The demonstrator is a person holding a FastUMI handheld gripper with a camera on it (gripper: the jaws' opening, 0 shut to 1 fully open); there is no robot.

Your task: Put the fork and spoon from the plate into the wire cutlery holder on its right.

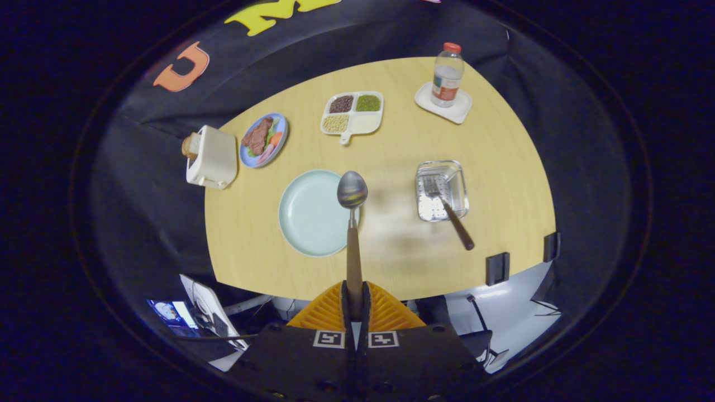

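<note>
**Wood-handled spoon clamped in gripper, fork already in holder**

Wooden handle of the spoon [352,223] sits pinched between both fingers of the gripper [354,301], fingers closed tight on it. Spoon points straight ahead from the fingers, metal bowl up high over the right edge of the plate [313,215]. Spoon looks lifted off the counter [391,145]; a soft shadow falls on the wood to its right.

Plate is pale blue-green, round, nothing lying on it. Wire cutlery holder [441,190] stands to the right of the plate, well apart from the spoon. Fork [447,209] rests in the holder, tines down inside, brown handle sticking out over the near rim at a slant toward the counter's near edge.

Beyond the plate: white divided tray [353,114] with beans and grains in its compartments. Left of it a blue plate of food [264,139], then a white toaster [211,157] with bread in it at the counter's left edge. Far right: clear bottle [447,75] with red cap, upright on a white coaster [444,103].
</note>
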